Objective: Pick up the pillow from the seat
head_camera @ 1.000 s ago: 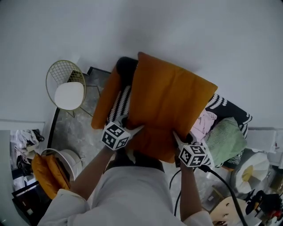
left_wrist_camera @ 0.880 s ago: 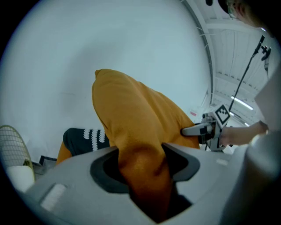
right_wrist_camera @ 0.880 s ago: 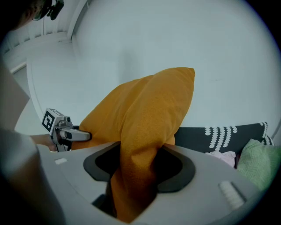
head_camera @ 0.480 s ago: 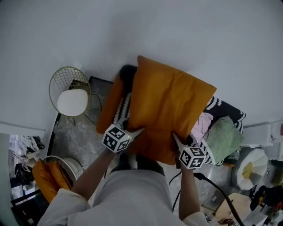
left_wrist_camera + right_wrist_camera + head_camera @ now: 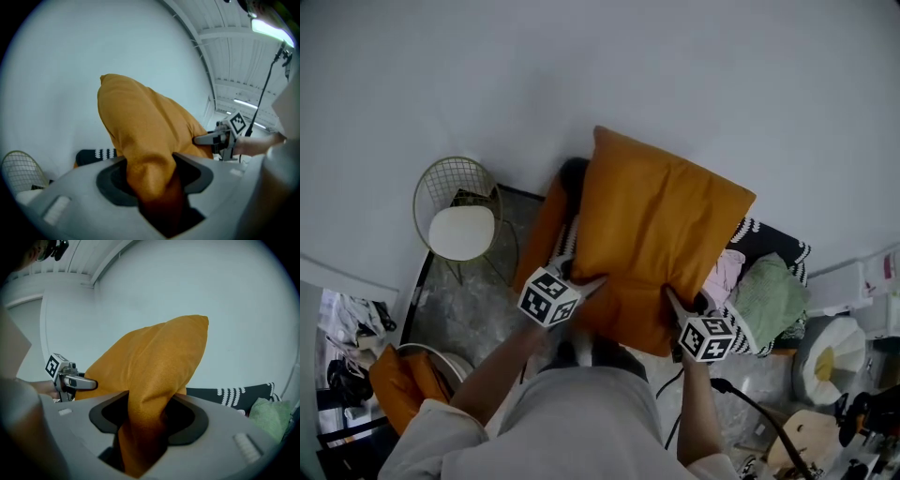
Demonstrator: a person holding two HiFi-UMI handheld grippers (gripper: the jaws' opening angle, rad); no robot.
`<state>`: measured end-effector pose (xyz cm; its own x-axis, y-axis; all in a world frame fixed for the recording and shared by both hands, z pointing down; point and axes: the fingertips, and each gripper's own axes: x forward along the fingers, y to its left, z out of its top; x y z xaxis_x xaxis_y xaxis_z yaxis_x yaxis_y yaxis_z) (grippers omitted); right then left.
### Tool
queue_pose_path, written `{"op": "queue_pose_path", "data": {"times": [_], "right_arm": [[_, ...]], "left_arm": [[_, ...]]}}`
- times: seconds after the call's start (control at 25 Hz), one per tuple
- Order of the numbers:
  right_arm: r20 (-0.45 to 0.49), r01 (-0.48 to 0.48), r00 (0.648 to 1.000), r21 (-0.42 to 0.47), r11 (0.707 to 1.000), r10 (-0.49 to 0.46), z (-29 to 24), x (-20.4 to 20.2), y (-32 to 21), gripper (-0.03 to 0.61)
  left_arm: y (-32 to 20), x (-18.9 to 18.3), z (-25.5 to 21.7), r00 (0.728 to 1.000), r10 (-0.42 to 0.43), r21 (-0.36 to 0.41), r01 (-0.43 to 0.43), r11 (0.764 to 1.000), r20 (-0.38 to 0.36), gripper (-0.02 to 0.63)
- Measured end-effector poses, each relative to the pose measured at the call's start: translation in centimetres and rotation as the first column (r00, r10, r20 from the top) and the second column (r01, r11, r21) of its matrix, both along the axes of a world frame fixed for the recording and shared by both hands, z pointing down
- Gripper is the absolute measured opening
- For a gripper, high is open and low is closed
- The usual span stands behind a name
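L gripper point(image 5: 589, 281) jaws clenched on pillow point(image 5: 652, 234) | R gripper point(image 5: 672, 302) same | pillow above seat point(image 5: 773, 239)

Person's wearing a pale off-white top point(image 5: 581, 422) with loose sleeves point(image 5: 422, 439) that stop short of the forearms. The left gripper point(image 5: 589, 281) and right gripper point(image 5: 670, 300) each have a white cube point(image 5: 548, 297) printed with black square markers, plus slim silvery metal jaws out front. Up close the casing point(image 5: 70, 197) is smooth light grey plastic with dark hollows either side of the jaws. There's also a black cable point(image 5: 733, 388) coming off the right one.
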<state>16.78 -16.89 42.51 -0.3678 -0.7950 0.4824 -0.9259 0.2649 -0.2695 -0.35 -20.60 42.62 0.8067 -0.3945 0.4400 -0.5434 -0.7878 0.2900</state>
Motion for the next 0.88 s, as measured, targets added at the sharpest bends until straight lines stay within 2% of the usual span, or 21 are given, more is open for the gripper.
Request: {"op": "queue_pose_path", "data": {"times": [0.36, 0.64, 0.88], "right_arm": [[-0.036, -0.031, 0.999, 0.082, 0.996, 0.034, -3.8, -0.6, 3.9, 0.244], [-0.059, -0.053, 0.997, 0.106, 0.993, 0.059, -5.1, 1.7, 7.2, 0.245], [-0.05, -0.042, 0.997, 0.175, 0.984, 0.052, -7.3, 5.0, 8.9, 0.245]], "left_arm": [[3.1, -0.4, -3.7, 0.999, 0.042, 0.073, -0.039, 0.997, -0.029, 0.225], [5.8, 2.2, -4.8, 0.996, 0.081, 0.105, -0.076, 0.992, -0.041, 0.224], [7.5, 5.6, -7.6, 0.996, 0.078, 0.178, -0.069, 0.981, -0.044, 0.221]]}}
